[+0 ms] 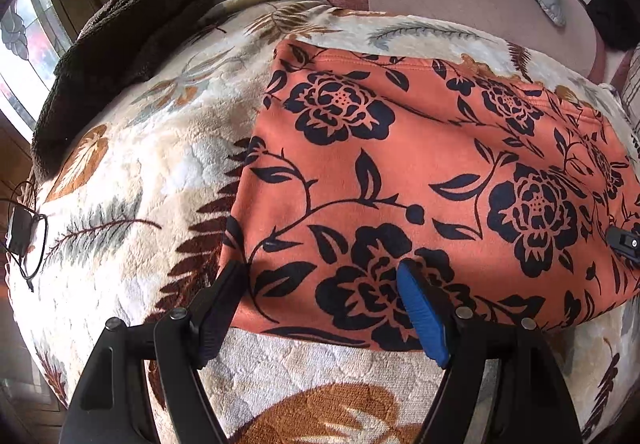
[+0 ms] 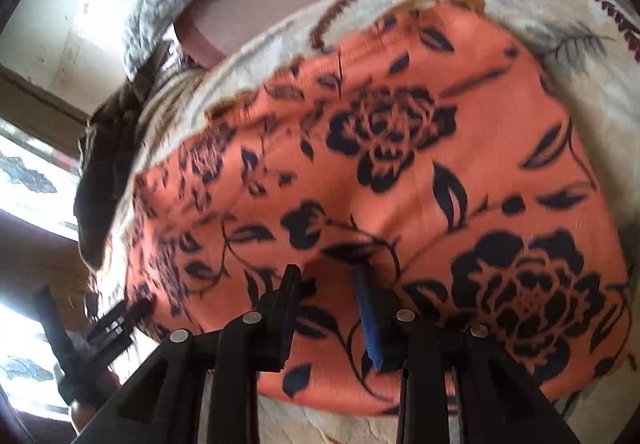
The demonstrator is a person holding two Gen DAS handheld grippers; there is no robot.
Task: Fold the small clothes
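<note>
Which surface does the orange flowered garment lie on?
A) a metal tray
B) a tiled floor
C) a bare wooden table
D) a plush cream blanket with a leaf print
D: the orange flowered garment lies spread flat on the cream leaf-print blanket, whose pile shows around its edges.

- A cream leaf-print fleece blanket (image 1: 168, 164) covers the bed.
- An orange floral garment (image 1: 420, 172) lies flat on it.
- A dark brown fleece (image 1: 120, 44) sits bunched at its far-left edge.
</note>
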